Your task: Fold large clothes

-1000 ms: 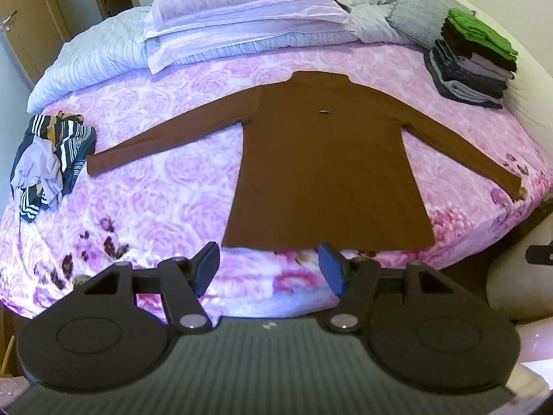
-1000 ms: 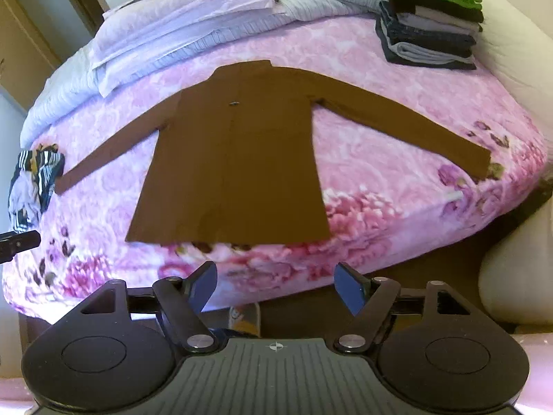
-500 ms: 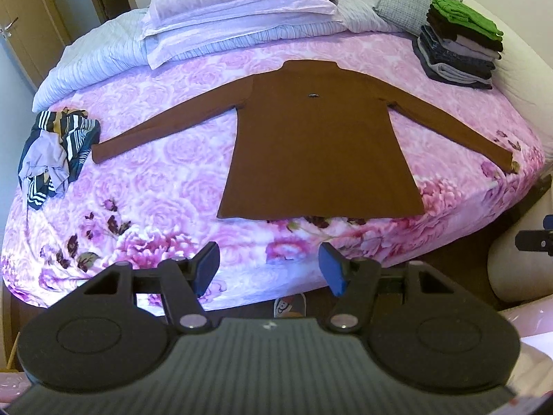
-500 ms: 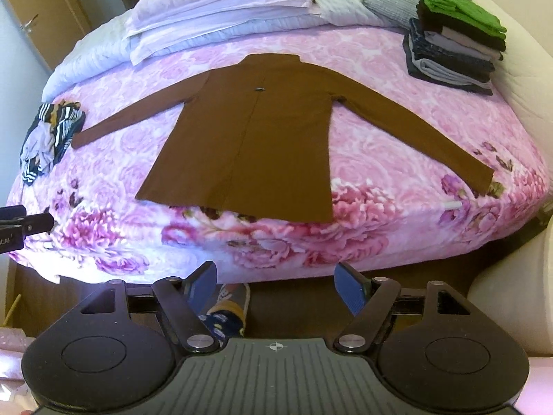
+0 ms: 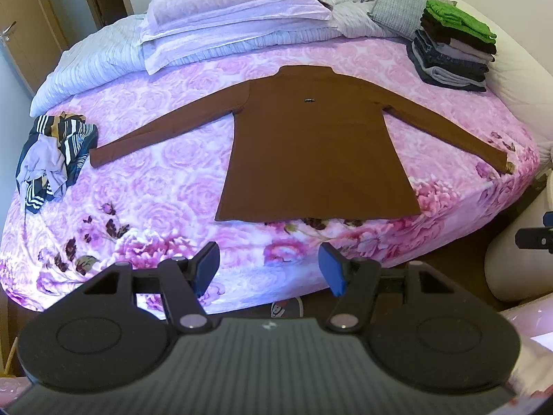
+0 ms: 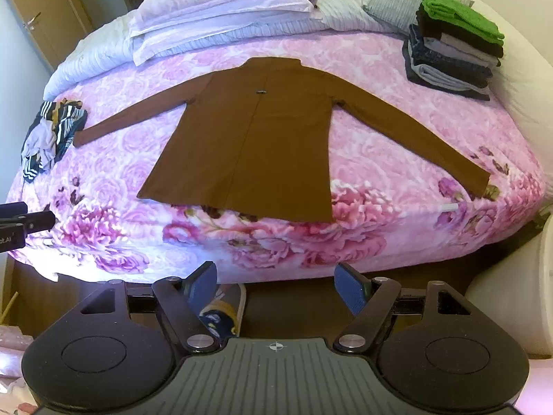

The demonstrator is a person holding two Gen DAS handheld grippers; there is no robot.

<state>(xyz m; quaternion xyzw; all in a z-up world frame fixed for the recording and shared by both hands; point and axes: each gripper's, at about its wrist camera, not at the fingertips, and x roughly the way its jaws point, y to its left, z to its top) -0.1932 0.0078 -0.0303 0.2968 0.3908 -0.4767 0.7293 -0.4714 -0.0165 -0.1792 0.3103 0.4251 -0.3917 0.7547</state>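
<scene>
on the bed (image 5: 166, 186) the brown top (image 5: 311, 152) lies flat, collar toward the pillows (image 5: 235, 14).

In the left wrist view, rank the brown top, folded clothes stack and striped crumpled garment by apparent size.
1. brown top, largest by far.
2 and 3. folded clothes stack and striped crumpled garment: look alike; not ranked.

A brown long-sleeved top (image 5: 311, 145) lies flat mid-bed (image 5: 145, 207), sleeves spread; pillows (image 5: 235, 17) behind it, folded clothes stack (image 5: 452, 55) at right, striped crumpled garments (image 5: 52, 159) at left.
</scene>
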